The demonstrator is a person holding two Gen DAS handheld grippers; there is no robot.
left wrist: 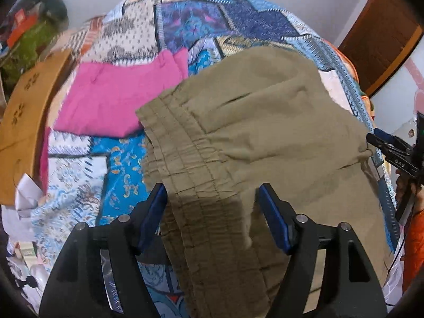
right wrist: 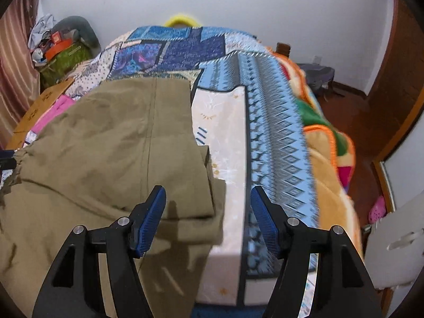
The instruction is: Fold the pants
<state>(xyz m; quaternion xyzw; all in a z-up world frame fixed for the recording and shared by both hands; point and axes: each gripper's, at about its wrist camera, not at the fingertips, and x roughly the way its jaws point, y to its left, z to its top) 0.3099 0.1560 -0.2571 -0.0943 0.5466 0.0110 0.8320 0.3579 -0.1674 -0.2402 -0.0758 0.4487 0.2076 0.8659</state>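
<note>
Olive pants [left wrist: 265, 137]: spread on the patchwork bedspread [left wrist: 201, 21], near the bed's right edge, elastic waistband [left wrist: 185, 164] facing the left side.

Left gripper [left wrist: 212, 198]: fingers spread wide, straddling the waistband, clamping nothing.

Right gripper [right wrist: 208, 198]: fingers apart, angled down over the pants' right edge.

Pink garment [left wrist: 111, 100]: folded, beside the pants, toward the bed's left edge.

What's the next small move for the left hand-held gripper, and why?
Probably ease the left hand-held gripper forward and close on the olive-khaki cotton pants: its jaws stand open astride the elastic waistband. The right hand-held gripper is open too, over the pants' edge.
</note>
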